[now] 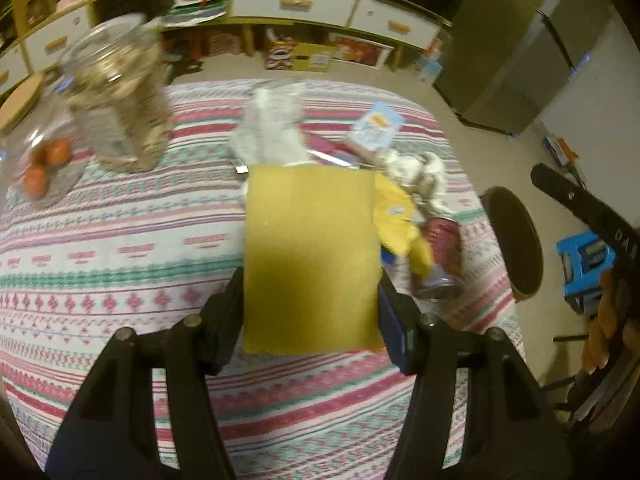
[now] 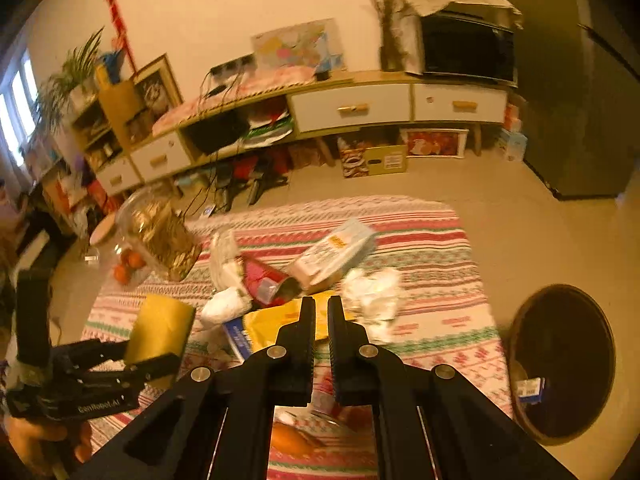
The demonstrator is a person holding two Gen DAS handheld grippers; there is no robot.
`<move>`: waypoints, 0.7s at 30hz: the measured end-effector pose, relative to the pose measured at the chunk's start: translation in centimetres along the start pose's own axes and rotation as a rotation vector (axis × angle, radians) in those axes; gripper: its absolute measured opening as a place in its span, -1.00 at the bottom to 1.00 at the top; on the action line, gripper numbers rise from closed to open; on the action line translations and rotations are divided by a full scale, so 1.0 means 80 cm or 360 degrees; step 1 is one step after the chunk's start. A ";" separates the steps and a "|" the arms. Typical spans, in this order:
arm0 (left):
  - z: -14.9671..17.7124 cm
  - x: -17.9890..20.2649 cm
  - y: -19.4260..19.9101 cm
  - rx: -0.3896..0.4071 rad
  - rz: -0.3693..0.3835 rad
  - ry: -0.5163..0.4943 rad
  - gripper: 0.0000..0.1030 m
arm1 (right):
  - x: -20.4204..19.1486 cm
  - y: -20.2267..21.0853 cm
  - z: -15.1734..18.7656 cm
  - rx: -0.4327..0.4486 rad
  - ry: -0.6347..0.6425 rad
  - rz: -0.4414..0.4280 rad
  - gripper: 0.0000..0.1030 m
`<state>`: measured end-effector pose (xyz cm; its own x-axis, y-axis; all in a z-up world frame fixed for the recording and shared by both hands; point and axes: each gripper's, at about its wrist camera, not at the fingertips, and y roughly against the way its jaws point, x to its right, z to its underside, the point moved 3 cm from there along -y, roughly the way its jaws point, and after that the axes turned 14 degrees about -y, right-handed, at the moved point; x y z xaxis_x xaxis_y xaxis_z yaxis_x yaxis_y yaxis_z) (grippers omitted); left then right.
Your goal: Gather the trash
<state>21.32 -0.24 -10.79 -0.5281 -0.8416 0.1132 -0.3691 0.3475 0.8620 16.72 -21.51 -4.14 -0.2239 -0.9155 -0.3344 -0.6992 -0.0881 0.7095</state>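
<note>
Left wrist view has the left gripper [image 1: 312,292] fingers clamped on a yellow sponge [image 1: 310,256] lifted clear of the tabletop [image 1: 120,260], presumably bound for the bin [image 2: 560,364], while the right gripper [image 2: 318,312] fingers hover nearly together, empty, above the litter pile [image 2: 304,280].
</note>
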 end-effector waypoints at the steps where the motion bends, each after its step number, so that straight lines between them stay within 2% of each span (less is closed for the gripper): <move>1: -0.003 0.014 -0.002 0.0004 0.0006 -0.0031 0.19 | 0.013 0.007 -0.003 0.0013 -0.0012 0.0026 -0.87; 6: -0.020 0.077 -0.023 -0.0022 0.0096 -0.0134 0.19 | 0.079 0.032 -0.012 0.0037 -0.0106 0.0097 -0.87; 12: -0.042 0.149 -0.039 -0.0038 0.0130 -0.0287 0.19 | 0.171 0.055 -0.014 0.0030 -0.0230 0.0207 -0.87; 21: -0.073 0.287 -0.082 -0.0111 0.0276 -0.0536 0.19 | 0.315 0.084 -0.008 -0.0006 -0.0596 0.0259 -0.86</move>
<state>16.08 -24.27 -10.93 -0.8040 -0.5860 0.1014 -0.2057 0.4340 0.8771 6.82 -45.44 -7.38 -0.5637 -0.7114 -0.4197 -0.6317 0.0440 0.7739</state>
